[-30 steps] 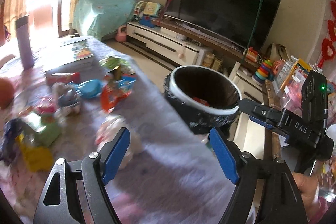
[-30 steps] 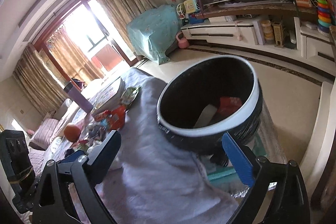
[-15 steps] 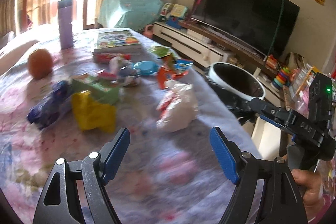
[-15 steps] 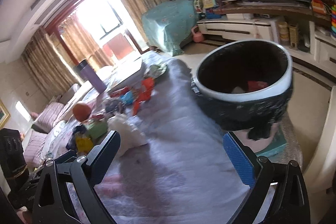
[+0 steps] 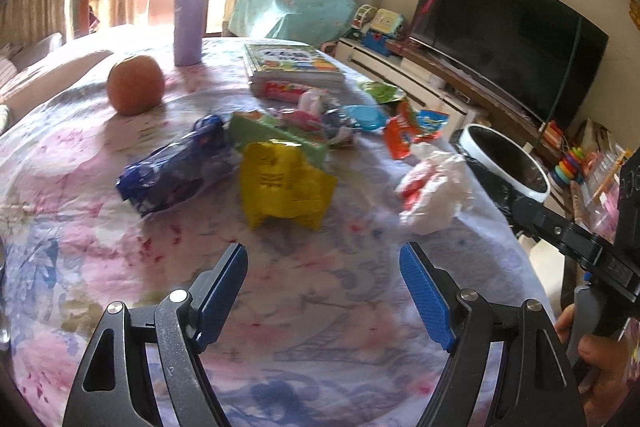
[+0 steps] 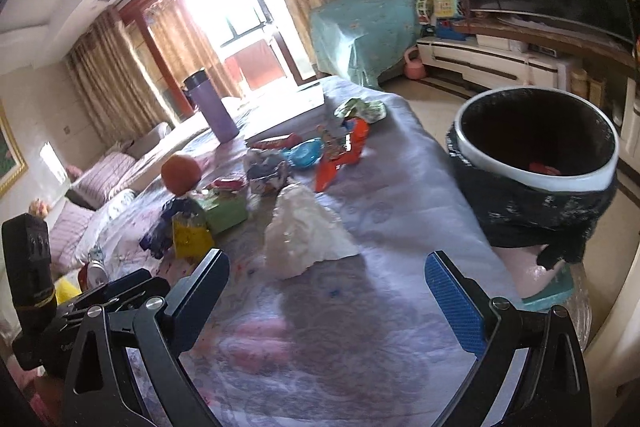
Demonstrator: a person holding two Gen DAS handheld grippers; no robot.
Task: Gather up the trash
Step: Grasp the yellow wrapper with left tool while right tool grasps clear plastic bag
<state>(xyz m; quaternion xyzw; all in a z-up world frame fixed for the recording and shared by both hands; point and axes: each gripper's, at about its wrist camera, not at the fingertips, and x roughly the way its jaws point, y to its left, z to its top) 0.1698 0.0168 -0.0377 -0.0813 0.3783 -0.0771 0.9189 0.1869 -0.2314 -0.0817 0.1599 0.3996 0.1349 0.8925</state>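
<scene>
Wrappers lie scattered on a flowered tablecloth [image 5: 320, 327]: a yellow packet [image 5: 286, 185], a blue bag [image 5: 176, 169], a green box [image 5: 276, 133], an orange wrapper [image 5: 400, 137] and a crumpled white bag [image 5: 434, 189] [image 6: 306, 231]. A black-lined bin with a white rim [image 6: 536, 163] [image 5: 506, 161] stands off the table's right edge, red scraps inside. My left gripper [image 5: 324, 287] hangs open and empty over bare cloth short of the yellow packet. Just as empty, my right gripper [image 6: 326, 285] is open in front of the white bag.
An orange [image 5: 135, 85], a purple flask [image 5: 188, 19], a stack of books [image 5: 292, 65] and a blue lid [image 5: 364, 117] share the table. A TV [image 5: 508, 35] on a low cabinet stands beyond the bin. A hand [image 5: 600, 367] grips the right tool's handle.
Both views swung from the bin toward the littered table. The bin slid to the right edge; the yellow packet and white bag came in front of the grippers. Both stayed open.
</scene>
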